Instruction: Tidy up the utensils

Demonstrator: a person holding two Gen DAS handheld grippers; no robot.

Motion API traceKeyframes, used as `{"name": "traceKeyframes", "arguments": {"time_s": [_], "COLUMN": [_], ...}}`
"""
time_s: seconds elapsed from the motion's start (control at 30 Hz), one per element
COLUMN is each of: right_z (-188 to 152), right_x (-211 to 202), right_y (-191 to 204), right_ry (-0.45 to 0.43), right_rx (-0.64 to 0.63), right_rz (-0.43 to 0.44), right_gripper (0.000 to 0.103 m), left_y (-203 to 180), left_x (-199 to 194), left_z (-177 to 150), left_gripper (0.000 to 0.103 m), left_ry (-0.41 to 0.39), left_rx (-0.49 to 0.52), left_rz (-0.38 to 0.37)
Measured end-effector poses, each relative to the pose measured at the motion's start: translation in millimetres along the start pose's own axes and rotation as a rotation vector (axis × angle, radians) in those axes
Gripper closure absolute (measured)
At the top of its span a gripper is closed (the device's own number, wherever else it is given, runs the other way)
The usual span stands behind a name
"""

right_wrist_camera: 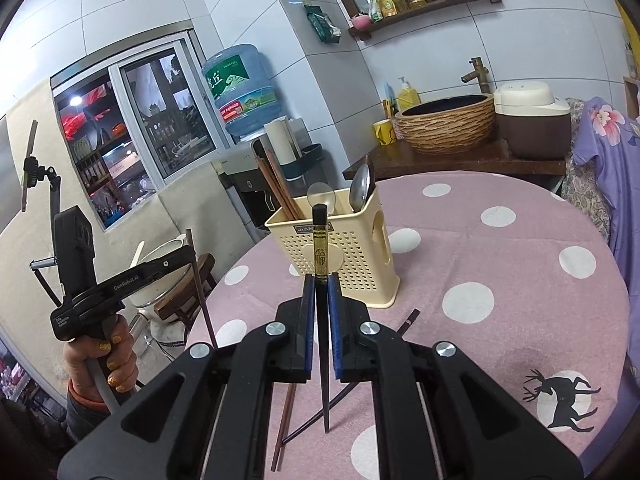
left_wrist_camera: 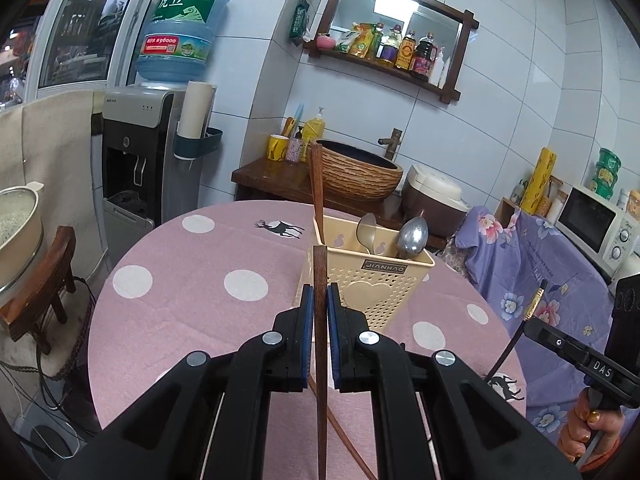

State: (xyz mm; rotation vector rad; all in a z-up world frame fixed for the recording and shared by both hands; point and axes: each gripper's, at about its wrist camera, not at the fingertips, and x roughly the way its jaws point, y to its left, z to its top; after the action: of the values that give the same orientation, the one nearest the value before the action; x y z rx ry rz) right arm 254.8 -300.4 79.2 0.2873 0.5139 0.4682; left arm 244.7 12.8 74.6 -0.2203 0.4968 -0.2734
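A cream perforated utensil holder (left_wrist_camera: 374, 280) (right_wrist_camera: 340, 256) stands on the pink dotted table. It holds brown wooden chopsticks (left_wrist_camera: 316, 188) (right_wrist_camera: 276, 188) and two spoons (left_wrist_camera: 412, 236) (right_wrist_camera: 360, 188). My left gripper (left_wrist_camera: 319, 300) is shut on a brown wooden chopstick (left_wrist_camera: 320, 360), held upright just in front of the holder. My right gripper (right_wrist_camera: 319, 292) is shut on a black chopstick with a gold band (right_wrist_camera: 320, 248), held upright in front of the holder. Two loose chopsticks (right_wrist_camera: 286, 416) lie on the table under the right gripper.
The round table (left_wrist_camera: 192, 280) has a pink cloth with white dots. A water dispenser (left_wrist_camera: 140, 152), a basin on a wooden stand (left_wrist_camera: 356, 172), a rice cooker (left_wrist_camera: 432, 200) and a microwave (left_wrist_camera: 592, 224) surround it. A stool with a pot (left_wrist_camera: 36, 272) stands at left.
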Motion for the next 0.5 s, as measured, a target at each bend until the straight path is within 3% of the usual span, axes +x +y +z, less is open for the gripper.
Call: {"name": "traceKeyframes", "arguments": {"time_s": [0.5], "right_z": [19.8], "right_x": [7.0], "right_y": [21.8], "right_ry": [-0.009], "right_rx": [-0.044], "right_rz": [0.023], "right_gripper": [0.096], "left_y": [-1.3], "left_x": [-13.0], "left_z": [16.7], "left_gripper": [0.095], "left_ry": [-0.044], "left_rx": [0.0], "left_rz": [-0.03]}}
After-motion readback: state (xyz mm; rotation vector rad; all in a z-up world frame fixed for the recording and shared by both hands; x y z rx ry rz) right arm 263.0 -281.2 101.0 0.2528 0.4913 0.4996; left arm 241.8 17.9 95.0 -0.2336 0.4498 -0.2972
